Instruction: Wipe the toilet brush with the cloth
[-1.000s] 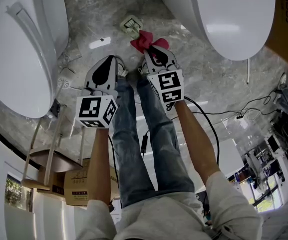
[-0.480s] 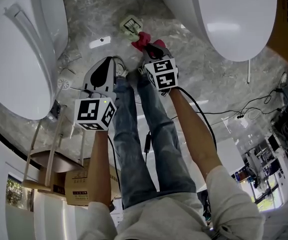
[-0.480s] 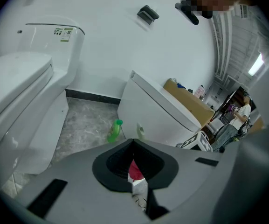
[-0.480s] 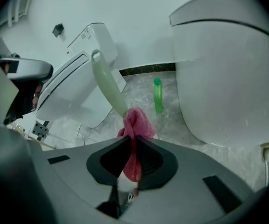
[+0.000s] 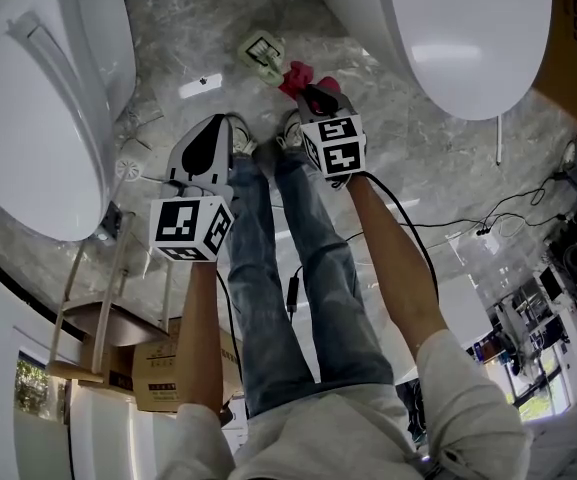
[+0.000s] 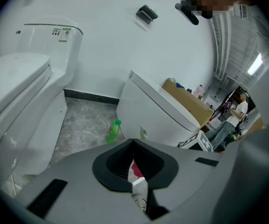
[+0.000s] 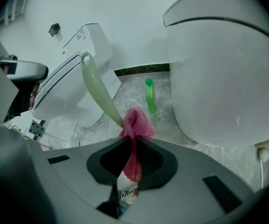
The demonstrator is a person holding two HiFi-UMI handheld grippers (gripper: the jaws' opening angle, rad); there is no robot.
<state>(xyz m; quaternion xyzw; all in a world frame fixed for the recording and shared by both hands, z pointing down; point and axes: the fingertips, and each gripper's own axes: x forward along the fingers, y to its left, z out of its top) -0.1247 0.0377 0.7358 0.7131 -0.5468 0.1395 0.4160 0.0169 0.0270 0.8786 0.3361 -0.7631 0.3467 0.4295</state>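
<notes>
Right gripper point(image 5: 310, 96) has pushed forward since a second ago, carrying the cloth point(image 5: 292, 74) with it; left gripper point(image 5: 218, 128) has hardly moved.
Head view: both grippers point down at the floor point(image 5: 418, 138) between the toilets, with the pink cloth bunched at the right tips. Left gripper view: fingers clenched on nothing, and the cloth only shows through the gap below them. Right gripper view: fingers are grasping the cloth, whose free end is pressed against the pale green handle of the toilet brush point(image 7: 97, 90), which leans up and to the left. The left gripper isn't steadying the handle, so I'd keep the pinch firm, fold more cloth round the shaft, and stroke along it lightly so the brush doesn't tip.
</notes>
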